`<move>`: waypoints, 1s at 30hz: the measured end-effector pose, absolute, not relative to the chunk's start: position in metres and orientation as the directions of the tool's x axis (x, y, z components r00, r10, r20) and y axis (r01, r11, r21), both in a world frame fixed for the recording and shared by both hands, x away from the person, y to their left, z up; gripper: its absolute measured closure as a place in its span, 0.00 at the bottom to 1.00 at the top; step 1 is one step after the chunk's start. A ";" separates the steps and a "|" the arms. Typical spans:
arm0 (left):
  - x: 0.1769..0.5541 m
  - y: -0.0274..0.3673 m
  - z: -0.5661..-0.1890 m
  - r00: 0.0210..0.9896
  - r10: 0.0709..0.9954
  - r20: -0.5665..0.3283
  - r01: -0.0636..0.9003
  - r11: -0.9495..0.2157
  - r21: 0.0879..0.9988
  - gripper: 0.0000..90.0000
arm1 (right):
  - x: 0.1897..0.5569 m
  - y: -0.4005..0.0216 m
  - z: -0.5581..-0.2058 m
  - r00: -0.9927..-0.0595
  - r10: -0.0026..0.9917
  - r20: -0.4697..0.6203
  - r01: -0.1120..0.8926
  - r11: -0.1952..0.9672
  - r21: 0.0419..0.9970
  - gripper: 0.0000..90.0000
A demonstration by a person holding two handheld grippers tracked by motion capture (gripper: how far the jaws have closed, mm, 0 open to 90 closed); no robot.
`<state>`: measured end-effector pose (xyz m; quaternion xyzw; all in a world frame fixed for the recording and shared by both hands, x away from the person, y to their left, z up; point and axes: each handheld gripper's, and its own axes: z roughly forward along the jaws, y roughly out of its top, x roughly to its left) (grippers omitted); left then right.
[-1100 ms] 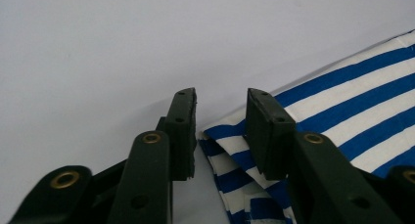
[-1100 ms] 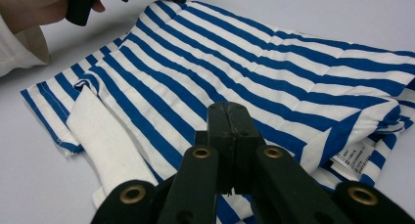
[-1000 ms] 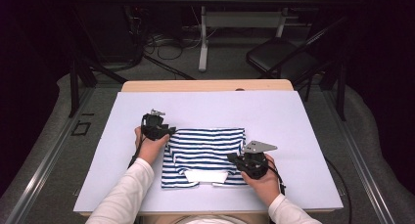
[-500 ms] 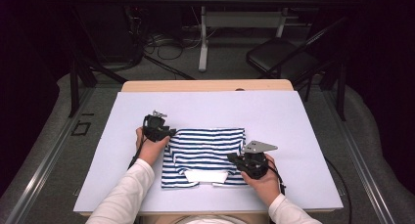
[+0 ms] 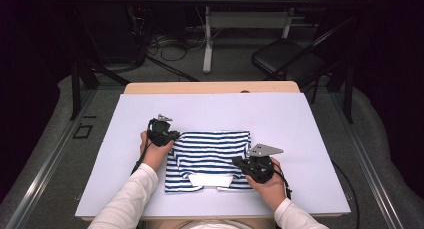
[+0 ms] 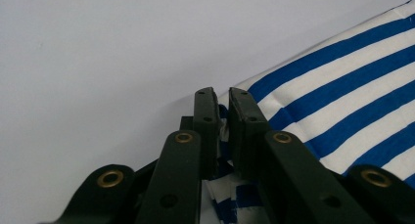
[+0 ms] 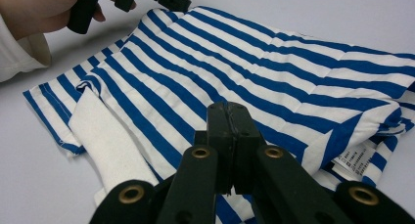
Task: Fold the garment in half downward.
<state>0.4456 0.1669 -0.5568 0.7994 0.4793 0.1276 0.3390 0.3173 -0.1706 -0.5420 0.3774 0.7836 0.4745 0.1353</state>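
Both tongs on the shirt

My left tongs (image 6: 222,98) had just been closing and pinched the shirt's (image 5: 212,150) 10 o'clock corner; my right tongs (image 7: 228,111) stayed clamped on its 4 o'clock edge. The folded shirt lay mid-counter (image 5: 300,124), nearer 6 o'clock, so I judged it ready for the next fold.

The left gripper (image 5: 161,131) has just been closing its jaws. Now they stand almost together, with the corner of the striped shirt (image 5: 212,151) pinched between them, at the shirt's far left corner.
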 end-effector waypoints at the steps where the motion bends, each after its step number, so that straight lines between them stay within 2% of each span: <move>1: 0.446 0.167 -0.557 0.506 0.854 -0.125 0.682 -0.307 0.664 0.94 | 0.317 -0.171 -0.542 -0.679 0.720 0.146 0.463 0.265 0.846 1.00; 10: 0.447 0.172 -0.555 0.491 0.856 -0.165 0.692 -0.267 0.671 0.97 | 0.317 -0.170 -0.542 -0.677 0.720 0.150 0.463 0.258 0.848 0.98; 18: 0.445 0.175 -0.550 0.488 0.853 -0.182 0.678 -0.240 0.695 0.97 | 0.316 -0.168 -0.541 -0.683 0.714 0.154 0.456 0.252 0.854 0.93; 24: 0.445 0.178 -0.550 0.481 0.853 -0.203 0.683 -0.219 0.697 0.97 | 0.312 -0.161 -0.539 -0.699 0.701 0.141 0.436 0.261 0.861 0.84; 30: 0.444 0.178 -0.550 0.480 0.853 -0.206 0.681 -0.215 0.700 0.97 | 0.307 -0.146 -0.538 -0.736 0.663 0.138 0.404 0.266 0.875 0.70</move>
